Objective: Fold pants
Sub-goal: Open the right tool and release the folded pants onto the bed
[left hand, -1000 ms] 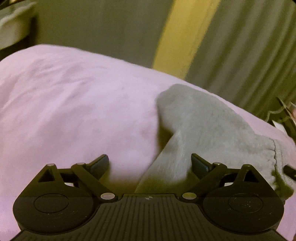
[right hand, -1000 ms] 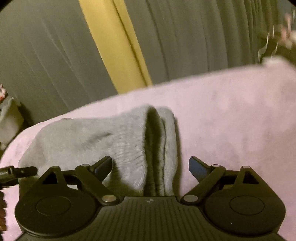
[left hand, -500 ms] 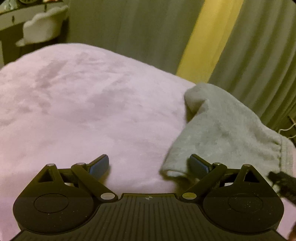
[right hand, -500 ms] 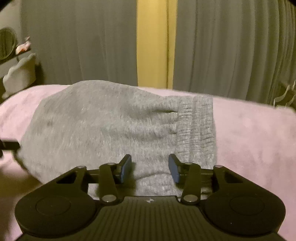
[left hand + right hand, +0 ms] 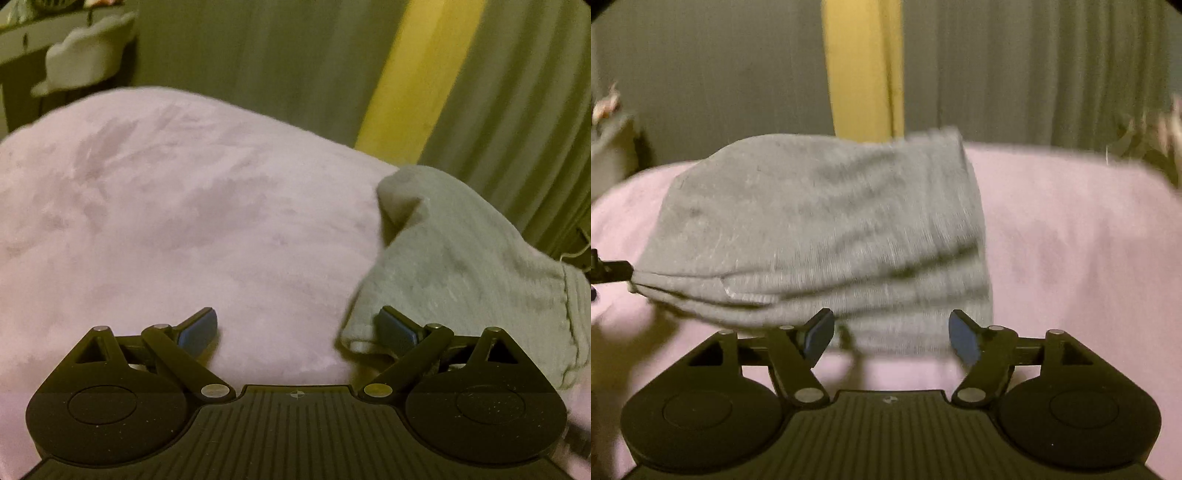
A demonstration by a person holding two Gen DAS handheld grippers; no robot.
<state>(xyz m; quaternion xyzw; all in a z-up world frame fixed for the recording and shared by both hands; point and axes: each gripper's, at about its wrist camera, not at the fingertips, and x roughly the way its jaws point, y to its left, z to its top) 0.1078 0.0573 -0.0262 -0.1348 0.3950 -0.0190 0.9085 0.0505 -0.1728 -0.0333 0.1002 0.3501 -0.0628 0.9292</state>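
Grey fabric: the pants (image 5: 820,229) lie folded into a thick bundle on my pink blanket (image 5: 1071,240), layers stacked along the near edge.
Pants from the left: the bundle (image 5: 461,266) sits at the right of my view, with a seam running down its far right side and one corner poking up.
Left gripper (image 5: 299,332): I see its jaws spread wide, with nothing but blanket (image 5: 166,221) between them.
Left contact: my right fingertip (image 5: 397,328) is just at the near corner of the pants; I cannot tell whether it touches.
Right gripper (image 5: 892,336): jaws apart, gripping nothing; the near edge of the bundle lies just beyond the tips.
Other tool: a dark tip (image 5: 613,269) meets the left corner of the bundle in my right view.
Backdrop: grey-green curtain (image 5: 1015,66) with a yellow strip (image 5: 862,66) behind the bed.
Far left: a pale object (image 5: 85,59) by a shelf, too blurred for me to name.
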